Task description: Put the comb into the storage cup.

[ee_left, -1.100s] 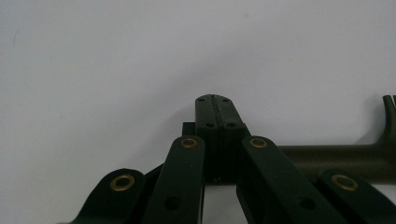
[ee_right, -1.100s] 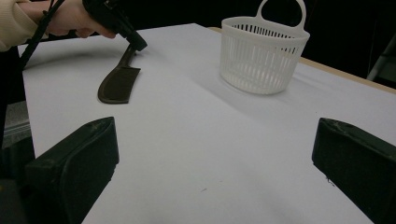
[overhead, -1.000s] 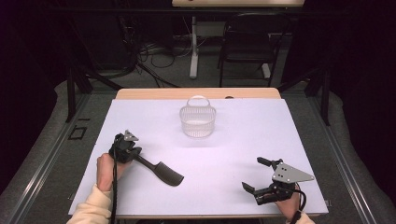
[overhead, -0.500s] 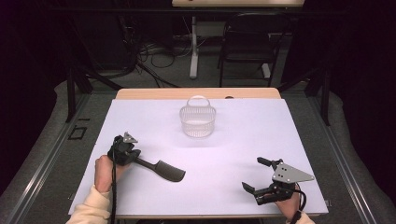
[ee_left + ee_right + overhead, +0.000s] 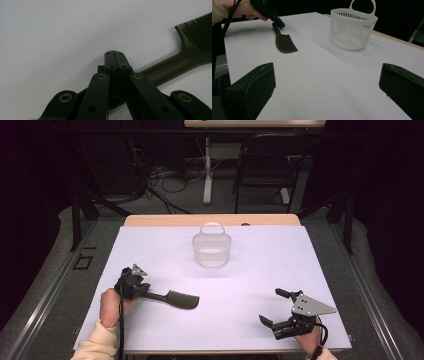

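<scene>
- Left gripper (image 5: 134, 285), near the counter's (image 5: 320, 270) left edge: fingers clenched on the comb (image 5: 176, 298) handle; comb lies flat.
- Basket (image 5: 212, 250), toward the far edge: lift the comb level and keep the grip firm.
- Right gripper (image 5: 282, 309), near front-right corner: fingers released, holding nothing.

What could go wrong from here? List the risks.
1. The left gripper pinches the dark comb only at the end of its handle, with the toothed head lying far out on the table; lifted, the comb may swing or twist out.
2. The white basket stands light and unheld; the right gripper waits open well away, so a knock could tip it.
</scene>
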The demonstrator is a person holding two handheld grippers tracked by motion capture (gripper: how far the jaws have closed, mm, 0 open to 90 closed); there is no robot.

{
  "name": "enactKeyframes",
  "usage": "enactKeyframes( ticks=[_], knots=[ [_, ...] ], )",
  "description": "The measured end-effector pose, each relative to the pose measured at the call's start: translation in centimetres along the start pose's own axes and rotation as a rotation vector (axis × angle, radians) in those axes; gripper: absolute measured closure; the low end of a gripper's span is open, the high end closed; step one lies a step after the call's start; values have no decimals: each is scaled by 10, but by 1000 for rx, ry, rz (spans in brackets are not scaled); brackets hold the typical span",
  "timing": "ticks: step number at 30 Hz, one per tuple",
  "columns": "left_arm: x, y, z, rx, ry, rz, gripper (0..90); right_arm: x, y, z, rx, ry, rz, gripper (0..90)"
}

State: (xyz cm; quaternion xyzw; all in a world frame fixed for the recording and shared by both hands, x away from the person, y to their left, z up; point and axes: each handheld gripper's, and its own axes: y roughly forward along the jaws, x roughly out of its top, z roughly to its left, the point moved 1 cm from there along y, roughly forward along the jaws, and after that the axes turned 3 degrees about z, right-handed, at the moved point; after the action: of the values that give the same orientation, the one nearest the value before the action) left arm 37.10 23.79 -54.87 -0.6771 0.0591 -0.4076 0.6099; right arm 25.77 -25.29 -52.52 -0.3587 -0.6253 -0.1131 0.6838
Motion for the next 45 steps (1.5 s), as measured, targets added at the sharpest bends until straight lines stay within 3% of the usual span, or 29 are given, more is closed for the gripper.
enactKeyframes(
  ticks=[45],
  knots=[
    [-12,-7,-7,-40,6,38,900,0,1,0,4,1,6,4]
  ],
)
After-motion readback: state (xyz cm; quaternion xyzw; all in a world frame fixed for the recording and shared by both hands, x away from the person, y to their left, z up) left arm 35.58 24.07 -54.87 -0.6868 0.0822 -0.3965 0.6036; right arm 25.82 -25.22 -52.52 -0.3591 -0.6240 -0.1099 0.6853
